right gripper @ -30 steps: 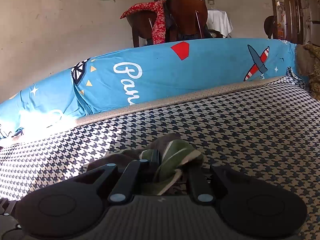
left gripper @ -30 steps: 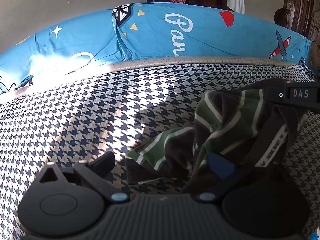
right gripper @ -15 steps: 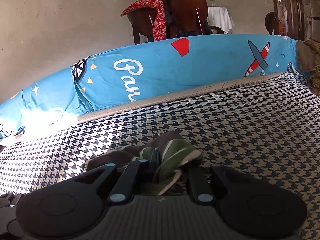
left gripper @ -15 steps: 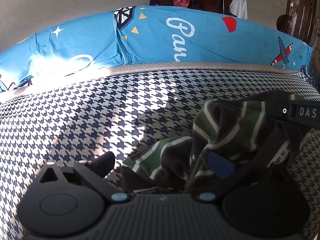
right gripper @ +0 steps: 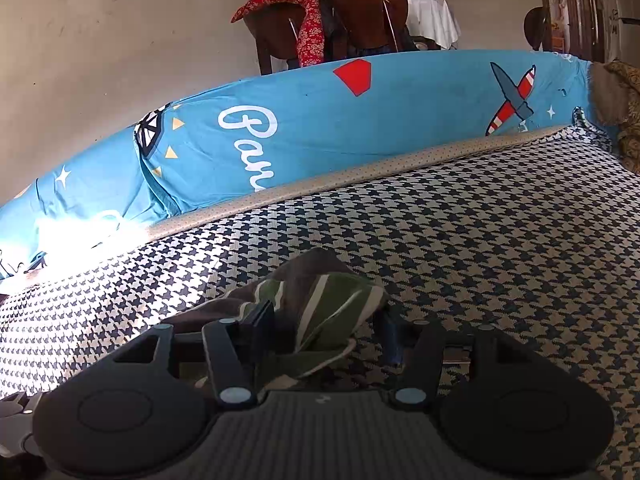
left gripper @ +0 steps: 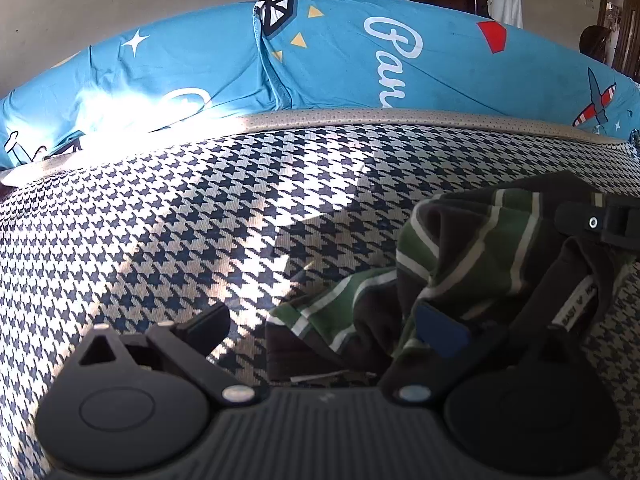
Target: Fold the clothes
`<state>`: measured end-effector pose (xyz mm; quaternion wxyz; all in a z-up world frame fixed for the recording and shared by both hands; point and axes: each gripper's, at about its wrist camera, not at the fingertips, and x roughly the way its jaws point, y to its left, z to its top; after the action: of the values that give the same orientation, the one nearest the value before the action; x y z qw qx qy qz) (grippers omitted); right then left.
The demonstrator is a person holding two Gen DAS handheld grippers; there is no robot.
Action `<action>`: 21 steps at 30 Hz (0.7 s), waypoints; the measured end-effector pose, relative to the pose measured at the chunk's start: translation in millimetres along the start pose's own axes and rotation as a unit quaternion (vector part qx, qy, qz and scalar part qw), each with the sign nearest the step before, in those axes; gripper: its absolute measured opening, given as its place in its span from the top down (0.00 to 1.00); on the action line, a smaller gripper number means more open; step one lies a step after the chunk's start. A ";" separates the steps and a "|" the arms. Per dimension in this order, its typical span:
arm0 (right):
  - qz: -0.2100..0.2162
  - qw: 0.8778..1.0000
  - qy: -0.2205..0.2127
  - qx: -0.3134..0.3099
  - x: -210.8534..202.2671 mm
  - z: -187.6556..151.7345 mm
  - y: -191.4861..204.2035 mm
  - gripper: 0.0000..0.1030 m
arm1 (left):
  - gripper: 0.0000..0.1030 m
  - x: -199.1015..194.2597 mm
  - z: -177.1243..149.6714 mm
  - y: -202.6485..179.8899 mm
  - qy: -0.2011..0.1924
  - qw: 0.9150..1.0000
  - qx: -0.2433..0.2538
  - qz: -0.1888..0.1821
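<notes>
A crumpled green, brown and white striped garment (left gripper: 480,248) lies on the houndstooth bed cover (left gripper: 200,220). My left gripper (left gripper: 320,326) stands wide open low over the cover, and the cloth's left edge rests between its fingers and over the blue pad of the right fingertip (left gripper: 440,334). A black part of the right gripper (left gripper: 600,224) shows at the far right over the cloth. In the right wrist view the right gripper (right gripper: 326,328) is open, with a bunched fold of the garment (right gripper: 320,296) lying between its fingers.
A long blue printed bolster (right gripper: 360,128) runs along the far edge of the bed cover (right gripper: 500,240). Behind it stand wooden chairs (right gripper: 360,12) draped with a red cloth, against a plain wall. A brown patterned cloth (right gripper: 620,112) sits at the right edge.
The right gripper's fingers have spread apart from the tighter pinch on the garment fold. The left gripper has held open and shifted slightly, so the garment sits a bit lower in its view.
</notes>
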<state>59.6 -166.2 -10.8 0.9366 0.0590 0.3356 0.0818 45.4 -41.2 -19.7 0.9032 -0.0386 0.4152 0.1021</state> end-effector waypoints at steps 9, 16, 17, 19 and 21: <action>0.005 1.000 0.015 -0.011 9.1 -2.6 14.3 0.36 | 0.00 3.9 -1.5 6.2 0.014 1.000 -0.011 0.009; -0.002 1.000 0.026 -0.011 17.4 -3.4 19.4 0.36 | 0.00 5.7 -2.7 9.3 0.021 1.000 -0.018 0.006; -0.003 1.000 0.027 -0.013 18.3 -3.6 20.2 0.36 | 0.00 5.6 -2.7 9.2 0.021 1.000 -0.018 0.006; -0.005 0.999 0.031 -0.021 20.5 -4.3 22.3 0.36 | 0.00 5.5 -2.8 8.9 0.021 1.000 -0.018 0.007; -0.007 0.999 0.034 -0.030 22.4 -6.3 24.8 0.43 | 0.00 5.5 -2.9 8.7 0.022 1.000 -0.018 0.007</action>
<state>69.8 -137.3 -25.4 0.9264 0.0257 0.3653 0.0877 44.8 -32.3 -25.7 0.8924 -0.0539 0.4330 0.1152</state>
